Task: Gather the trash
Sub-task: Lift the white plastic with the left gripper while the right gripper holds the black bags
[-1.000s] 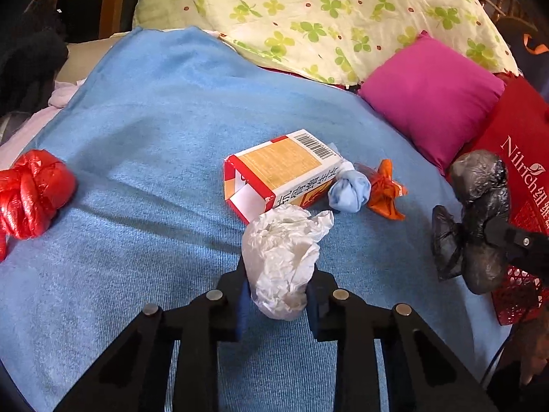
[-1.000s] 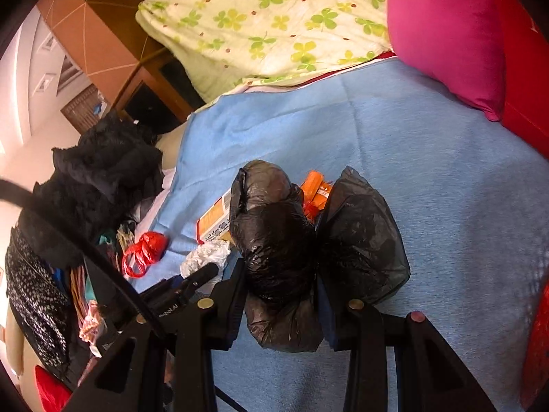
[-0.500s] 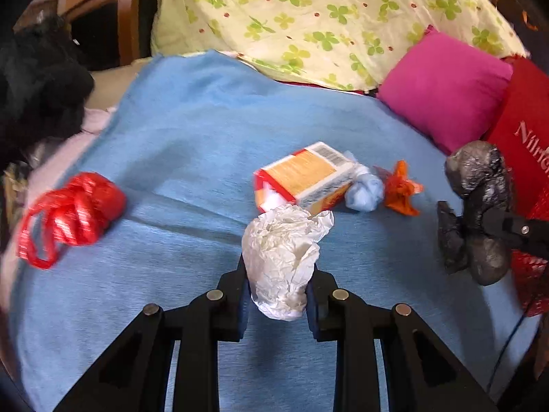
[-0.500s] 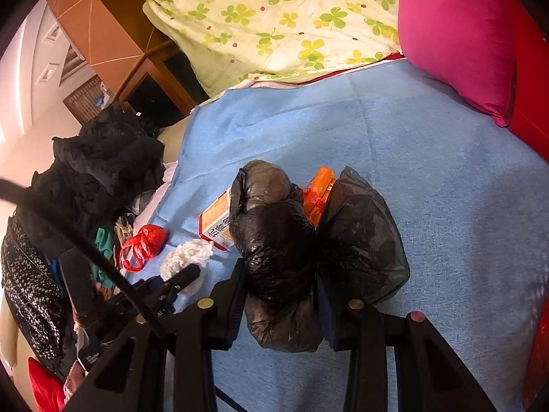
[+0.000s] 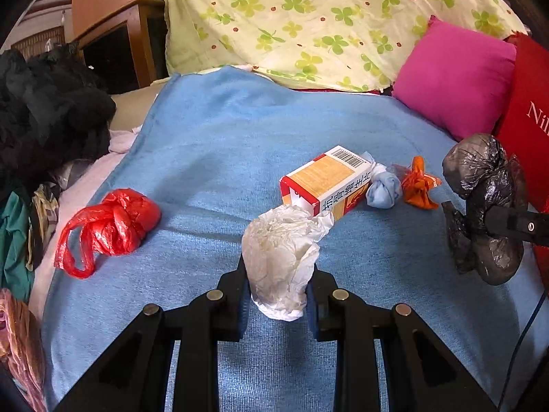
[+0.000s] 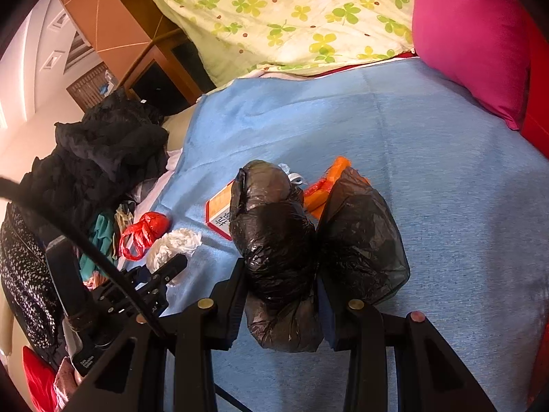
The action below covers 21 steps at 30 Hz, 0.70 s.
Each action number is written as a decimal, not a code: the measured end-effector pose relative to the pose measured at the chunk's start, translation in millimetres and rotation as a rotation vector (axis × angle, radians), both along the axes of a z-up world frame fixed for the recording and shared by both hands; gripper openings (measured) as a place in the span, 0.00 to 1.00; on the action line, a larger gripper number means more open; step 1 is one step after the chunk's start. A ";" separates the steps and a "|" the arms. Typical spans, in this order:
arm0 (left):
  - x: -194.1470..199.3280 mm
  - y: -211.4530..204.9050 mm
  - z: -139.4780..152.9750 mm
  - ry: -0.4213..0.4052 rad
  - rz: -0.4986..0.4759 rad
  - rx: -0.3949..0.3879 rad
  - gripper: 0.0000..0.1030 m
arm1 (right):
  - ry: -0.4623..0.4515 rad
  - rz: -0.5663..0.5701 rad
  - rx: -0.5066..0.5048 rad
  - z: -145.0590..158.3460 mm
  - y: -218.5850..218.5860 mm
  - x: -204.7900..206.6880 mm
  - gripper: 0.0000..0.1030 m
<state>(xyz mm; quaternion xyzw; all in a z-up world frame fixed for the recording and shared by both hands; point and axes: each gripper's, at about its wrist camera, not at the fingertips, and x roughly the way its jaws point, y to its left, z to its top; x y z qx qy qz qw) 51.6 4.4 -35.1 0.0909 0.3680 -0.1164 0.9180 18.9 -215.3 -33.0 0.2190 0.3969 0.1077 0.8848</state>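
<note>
My left gripper [image 5: 278, 295] is shut on a crumpled white paper wad [image 5: 281, 257], held above the blue blanket [image 5: 223, 144]. My right gripper [image 6: 284, 295] is shut on a crumpled black plastic bag [image 6: 274, 233]; it also shows in the left wrist view [image 5: 483, 202] at the right. On the blanket lie a red plastic bag [image 5: 109, 223], a red-and-orange carton [image 5: 326, 180], a pale blue wad [image 5: 382, 190] and an orange wrapper [image 5: 417, 185]. In the right wrist view the carton [image 6: 219, 213] and the orange wrapper [image 6: 329, 178] are partly hidden behind the black bag.
A pink cushion [image 5: 456, 79] and a red cushion [image 5: 528, 110] lie at the right. A green-flowered quilt [image 5: 326, 17] is piled at the back. Dark clothes [image 5: 44, 113] are heaped at the left beside a wooden cabinet [image 5: 116, 34].
The left gripper has drawn back and swung left with the paper wad, so the carton looks farther off and the red bag has come further into view. The right gripper keeps hold of the black bag.
</note>
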 end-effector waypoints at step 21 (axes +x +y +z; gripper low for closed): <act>-22.8 -20.8 6.1 -0.064 -0.051 0.088 0.27 | -0.026 0.041 -0.012 5.7 12.1 -6.7 0.38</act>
